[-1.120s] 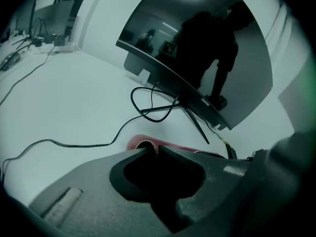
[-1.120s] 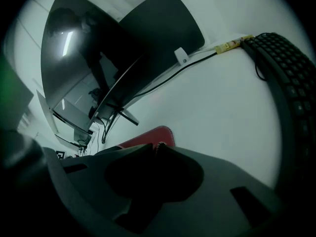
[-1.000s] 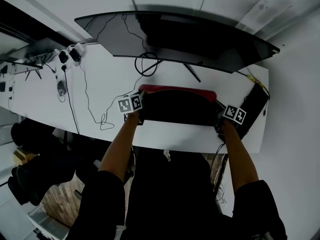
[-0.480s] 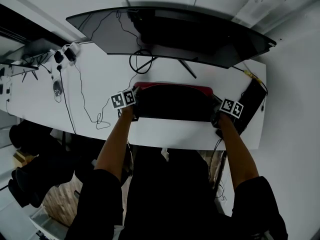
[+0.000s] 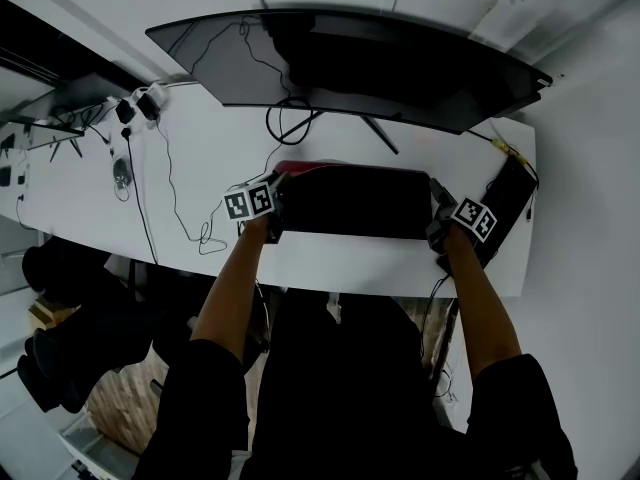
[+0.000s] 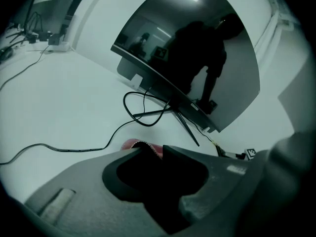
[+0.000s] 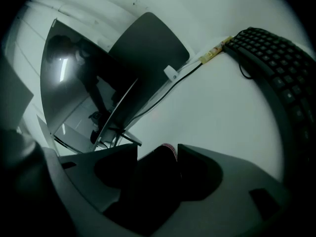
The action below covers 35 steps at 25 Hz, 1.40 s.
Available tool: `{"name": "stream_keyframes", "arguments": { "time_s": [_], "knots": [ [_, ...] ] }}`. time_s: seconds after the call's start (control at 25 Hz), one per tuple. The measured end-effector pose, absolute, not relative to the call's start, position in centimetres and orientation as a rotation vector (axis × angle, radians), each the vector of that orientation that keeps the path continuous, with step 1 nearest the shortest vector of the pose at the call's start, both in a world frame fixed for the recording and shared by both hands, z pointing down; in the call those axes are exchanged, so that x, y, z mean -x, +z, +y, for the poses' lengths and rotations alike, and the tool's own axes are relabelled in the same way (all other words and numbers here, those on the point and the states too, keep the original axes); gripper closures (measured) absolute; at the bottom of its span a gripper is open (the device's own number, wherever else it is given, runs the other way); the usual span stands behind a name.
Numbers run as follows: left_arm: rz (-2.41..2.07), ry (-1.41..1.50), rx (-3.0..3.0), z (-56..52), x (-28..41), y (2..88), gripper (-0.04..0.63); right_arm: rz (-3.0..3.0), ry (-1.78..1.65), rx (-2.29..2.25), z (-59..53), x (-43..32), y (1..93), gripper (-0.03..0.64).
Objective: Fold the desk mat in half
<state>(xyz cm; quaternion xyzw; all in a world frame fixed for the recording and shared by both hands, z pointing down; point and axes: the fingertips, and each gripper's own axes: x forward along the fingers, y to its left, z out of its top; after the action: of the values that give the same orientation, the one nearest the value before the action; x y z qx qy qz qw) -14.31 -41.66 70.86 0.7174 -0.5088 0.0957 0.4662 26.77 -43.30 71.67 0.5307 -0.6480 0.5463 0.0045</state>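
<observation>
Now the left hand-held gripper point(image 6: 154, 151) and right hand-held gripper point(image 7: 157, 150) have just been opening, slack around the stitched, red-edged mat point(image 5: 355, 203).

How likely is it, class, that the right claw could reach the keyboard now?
Probably yes: the keyboard lies close beside the right claw, nothing between; its jaws have just been opening, the desk mat between them.

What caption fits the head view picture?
Left gripper and right gripper, jaws just opening around the ends of the folded black-and-red desk mat.
</observation>
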Motion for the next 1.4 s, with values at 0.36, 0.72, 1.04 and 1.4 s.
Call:
{"name": "stream_keyframes", "arguments": {
  "time_s": [0.36,0.72,1.04,1.4],
  "knots": [
    [-1.191,0.231,-1.810,-41.7,13.7,70.4,0.314,-2.087,1.567,-1.677,-40.2,-27.0,69.1,0.383],
    [-1.144,0.220,-1.883,-40.6,13.9,67.5,0.314,-2.154,1.390,-1.631,-35.9,-26.0,65.7,0.383],
    [-1.144,0.109,-1.976,-35.2,14.0,62.2,0.314,-2.289,1.197,-1.521,-30.9,-20.7,60.3,0.383],
    [-1.209,0.037,-2.145,-27.1,13.4,53.3,0.316,-2.371,1.051,-1.674,-27.2,-18.2,52.8,0.383]
  ]
}}
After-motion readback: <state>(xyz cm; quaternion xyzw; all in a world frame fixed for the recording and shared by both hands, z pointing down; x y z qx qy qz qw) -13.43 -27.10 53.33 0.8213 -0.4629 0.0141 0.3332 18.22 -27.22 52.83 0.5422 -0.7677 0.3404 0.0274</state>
